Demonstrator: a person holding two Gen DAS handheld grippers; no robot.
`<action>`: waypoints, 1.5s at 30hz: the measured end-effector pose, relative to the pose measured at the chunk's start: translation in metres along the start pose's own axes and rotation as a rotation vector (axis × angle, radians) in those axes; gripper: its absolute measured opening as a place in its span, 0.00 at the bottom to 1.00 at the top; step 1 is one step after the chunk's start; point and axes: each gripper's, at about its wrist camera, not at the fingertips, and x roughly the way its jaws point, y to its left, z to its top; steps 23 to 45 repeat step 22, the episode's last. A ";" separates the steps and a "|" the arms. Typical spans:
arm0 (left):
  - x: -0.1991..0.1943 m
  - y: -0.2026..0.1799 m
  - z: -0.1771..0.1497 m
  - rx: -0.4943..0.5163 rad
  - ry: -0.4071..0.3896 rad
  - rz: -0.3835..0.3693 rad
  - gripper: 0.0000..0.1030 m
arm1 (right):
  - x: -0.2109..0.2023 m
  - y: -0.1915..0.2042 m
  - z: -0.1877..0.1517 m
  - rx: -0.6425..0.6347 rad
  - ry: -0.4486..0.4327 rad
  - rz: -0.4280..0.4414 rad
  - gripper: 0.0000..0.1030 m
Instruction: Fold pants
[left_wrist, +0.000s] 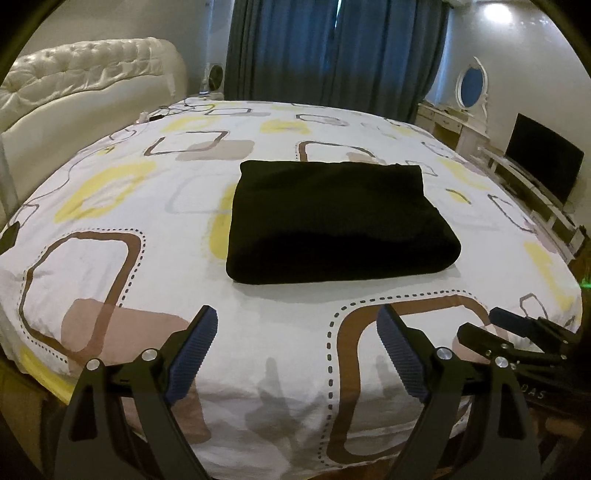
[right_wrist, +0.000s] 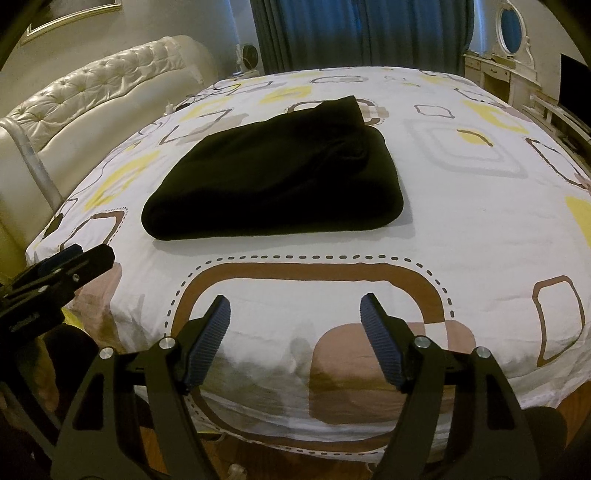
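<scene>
- While folded into a thick dark bundle, pants (left_wrist: 332, 221) lying mid-bed, well apart from both tools.
- Left gripper (left_wrist: 295, 350): jaws apart, nothing between.
- Right gripper (right_wrist: 295, 336): jaws apart, nothing between.
- Judged: folding apparently finished; next, if anything, neatening the raised far corner.
- Count: one pants, two grippers, one bed (left_wrist: 129, 280).

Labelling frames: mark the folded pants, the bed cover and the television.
folded pants (left_wrist: 332, 221), left wrist view, top middle.
bed cover (left_wrist: 258, 332), left wrist view, bare white patch.
television (left_wrist: 543, 166), left wrist view, dark screen.
</scene>
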 end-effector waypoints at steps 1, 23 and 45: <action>0.001 0.000 0.000 0.001 -0.001 0.007 0.84 | 0.000 0.000 0.000 0.000 0.000 -0.001 0.71; -0.002 0.006 0.005 -0.031 -0.031 0.091 0.85 | -0.005 -0.020 0.004 0.033 -0.011 -0.018 0.71; -0.002 0.006 0.005 -0.031 -0.031 0.091 0.85 | -0.005 -0.020 0.004 0.033 -0.011 -0.018 0.71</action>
